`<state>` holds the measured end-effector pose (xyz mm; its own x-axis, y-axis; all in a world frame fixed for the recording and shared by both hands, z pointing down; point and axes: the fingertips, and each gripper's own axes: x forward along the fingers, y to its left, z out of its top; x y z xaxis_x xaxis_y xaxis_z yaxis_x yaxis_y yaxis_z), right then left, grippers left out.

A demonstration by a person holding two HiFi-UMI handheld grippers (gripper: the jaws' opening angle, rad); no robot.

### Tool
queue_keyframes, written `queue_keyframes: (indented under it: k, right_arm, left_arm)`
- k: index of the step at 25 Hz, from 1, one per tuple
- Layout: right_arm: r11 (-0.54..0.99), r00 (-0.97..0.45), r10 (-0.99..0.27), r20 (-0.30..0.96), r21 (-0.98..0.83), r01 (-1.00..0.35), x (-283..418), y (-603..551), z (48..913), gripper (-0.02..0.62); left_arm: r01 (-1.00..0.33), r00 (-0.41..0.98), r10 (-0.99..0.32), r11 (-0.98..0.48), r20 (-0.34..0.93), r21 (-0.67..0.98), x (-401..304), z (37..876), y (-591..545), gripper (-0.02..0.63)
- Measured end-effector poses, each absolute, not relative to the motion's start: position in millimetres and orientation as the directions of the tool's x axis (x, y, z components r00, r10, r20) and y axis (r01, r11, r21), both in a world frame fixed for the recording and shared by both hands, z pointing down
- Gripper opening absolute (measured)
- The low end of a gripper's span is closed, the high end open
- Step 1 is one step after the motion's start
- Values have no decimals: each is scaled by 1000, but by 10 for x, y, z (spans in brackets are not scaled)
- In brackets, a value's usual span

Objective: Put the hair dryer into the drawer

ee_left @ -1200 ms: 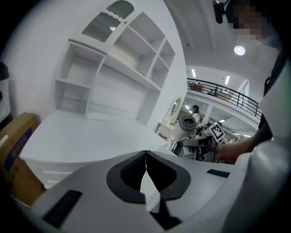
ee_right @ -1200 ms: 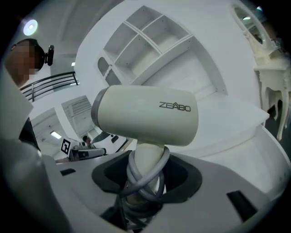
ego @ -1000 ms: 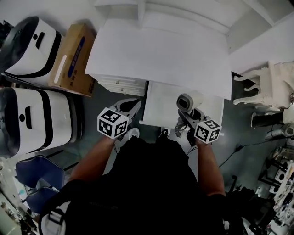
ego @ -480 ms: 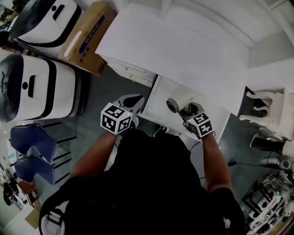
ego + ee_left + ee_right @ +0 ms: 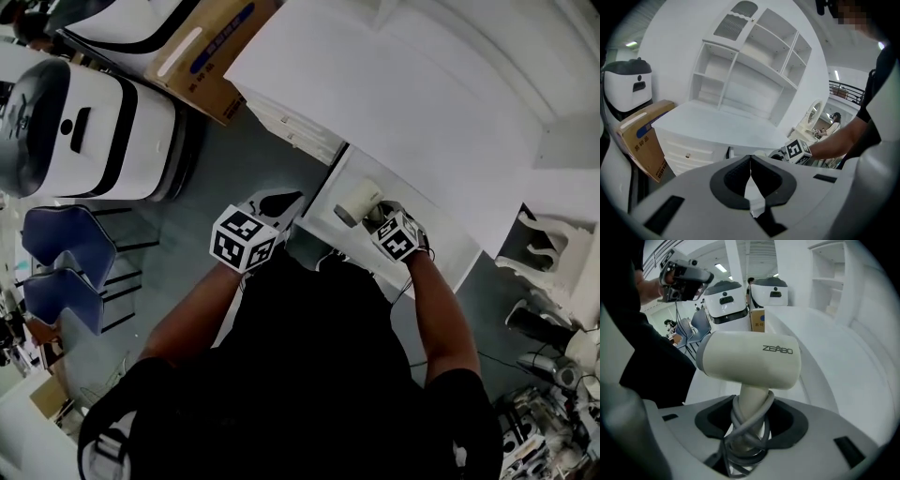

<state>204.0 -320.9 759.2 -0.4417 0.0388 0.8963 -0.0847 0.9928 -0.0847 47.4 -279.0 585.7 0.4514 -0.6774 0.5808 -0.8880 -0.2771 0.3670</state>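
The cream hair dryer [image 5: 750, 359] has its grey cord wound round the handle. My right gripper [image 5: 749, 427] is shut on that handle, barrel lying crosswise above the jaws. In the head view the hair dryer [image 5: 356, 200] hangs low over the open white drawer [image 5: 441, 255], just ahead of my right gripper [image 5: 380, 220]. My left gripper [image 5: 277, 202] hovers to the left of the drawer's front corner, holding nothing. In the left gripper view my left gripper [image 5: 750, 161] has its pads touching at the tips.
The white desk top [image 5: 403, 103] overhangs the drawer's far side. A cardboard box [image 5: 202, 56] and white machines [image 5: 84, 131] stand to the left, blue chairs [image 5: 56, 272] nearer me. A white ornate chair [image 5: 548, 253] is at the right. Open shelves [image 5: 750, 79] rise behind the desk.
My right gripper has dropped with the hair dryer and rolled, bringing it down over the open drawer. The left gripper has shifted only slightly. The head view has swung left.
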Motion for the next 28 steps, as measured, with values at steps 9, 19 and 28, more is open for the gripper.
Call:
queue_keyframes:
  k: [9,19,28]
  right_arm:
    - [998,-318,8,948,14,67,1870,-3365,8070,213]
    - [995,-248,32,968,-8,98,1788,-3484,8421,213]
    - [991,-203,48,978,-21,133,1729,-3534,8513,213]
  left_arm:
    - [-900,420,-686,-230,594,371,370,5938,-2644,11]
    - [-916,370,-695,-163,616,366,222,5938,-2426,11]
    - [-918,351,-691,-123,631,376,108,5975,-2266,11]
